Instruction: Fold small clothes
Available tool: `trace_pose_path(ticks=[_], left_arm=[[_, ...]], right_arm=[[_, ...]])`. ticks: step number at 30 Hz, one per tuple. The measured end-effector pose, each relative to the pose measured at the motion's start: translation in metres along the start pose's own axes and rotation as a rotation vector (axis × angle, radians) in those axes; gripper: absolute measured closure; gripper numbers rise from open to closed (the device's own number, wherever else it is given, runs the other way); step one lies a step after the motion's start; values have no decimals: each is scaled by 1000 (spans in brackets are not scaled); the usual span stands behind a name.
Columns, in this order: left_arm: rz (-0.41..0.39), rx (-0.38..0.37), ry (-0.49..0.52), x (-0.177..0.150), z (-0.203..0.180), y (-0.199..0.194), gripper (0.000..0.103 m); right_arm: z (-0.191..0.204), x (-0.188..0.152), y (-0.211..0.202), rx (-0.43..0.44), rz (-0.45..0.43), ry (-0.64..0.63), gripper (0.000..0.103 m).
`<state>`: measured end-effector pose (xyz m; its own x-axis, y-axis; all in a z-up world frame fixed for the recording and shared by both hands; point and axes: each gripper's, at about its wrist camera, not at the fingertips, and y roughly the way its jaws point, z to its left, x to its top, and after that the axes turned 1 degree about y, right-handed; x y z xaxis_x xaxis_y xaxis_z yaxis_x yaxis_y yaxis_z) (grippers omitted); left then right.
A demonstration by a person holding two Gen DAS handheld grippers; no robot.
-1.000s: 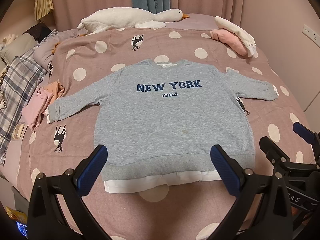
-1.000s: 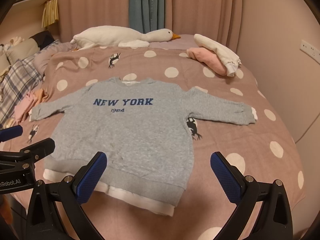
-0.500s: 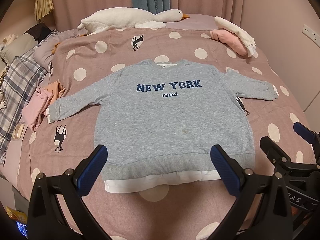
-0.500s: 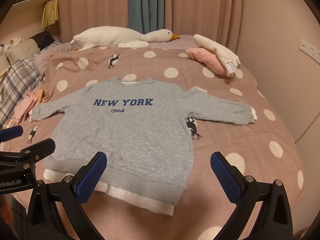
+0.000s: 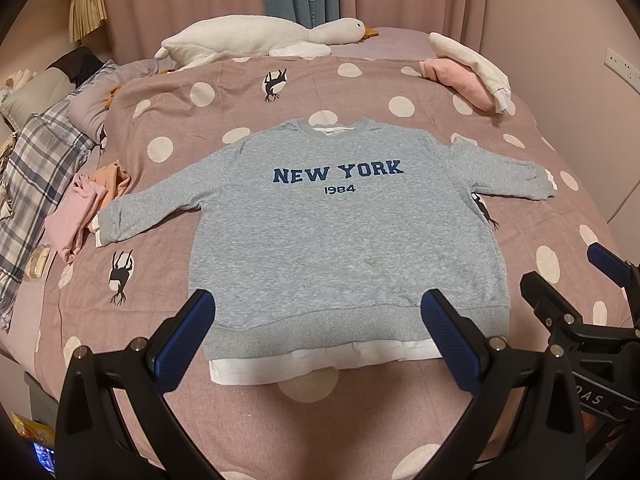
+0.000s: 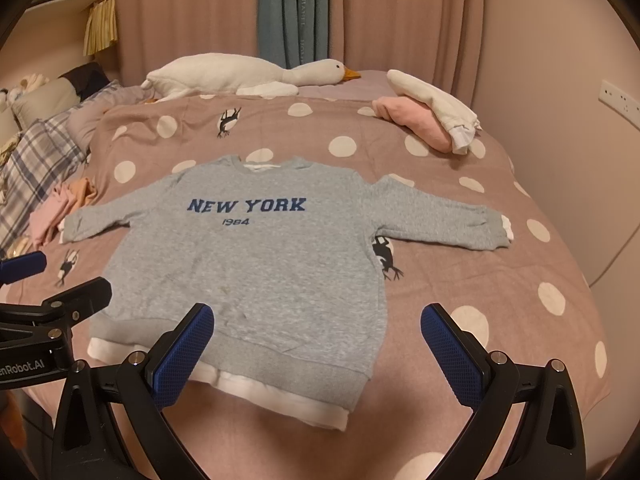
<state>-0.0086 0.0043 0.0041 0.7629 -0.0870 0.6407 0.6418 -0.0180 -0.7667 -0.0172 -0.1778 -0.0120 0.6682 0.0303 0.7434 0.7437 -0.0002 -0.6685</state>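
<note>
Grey sweatshirt lies flat, front up, on the dotted bed, sleeves out at 9 and 3 o'clock, ready for folding. Left gripper and right gripper hang wide apart above its hem at 6 o'clock, holding nothing.

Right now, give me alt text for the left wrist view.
A grey NEW YORK sweatshirt lies flat, front up, sleeves spread, on a pink polka-dot bedspread. The open left claw hovers before its hem; a plush goose lies behind.
</note>
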Motion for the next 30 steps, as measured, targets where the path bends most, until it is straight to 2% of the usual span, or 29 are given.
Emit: trace_pose_path(ticks=[25, 30], left_arm=[[-1, -1, -1, 0, -1, 1, 0], [58, -45, -51, -3, 5, 26, 0]], right_arm=[[-1, 0, 0, 1, 1, 3, 1], [-17, -5, 14, 110, 52, 106, 1]])
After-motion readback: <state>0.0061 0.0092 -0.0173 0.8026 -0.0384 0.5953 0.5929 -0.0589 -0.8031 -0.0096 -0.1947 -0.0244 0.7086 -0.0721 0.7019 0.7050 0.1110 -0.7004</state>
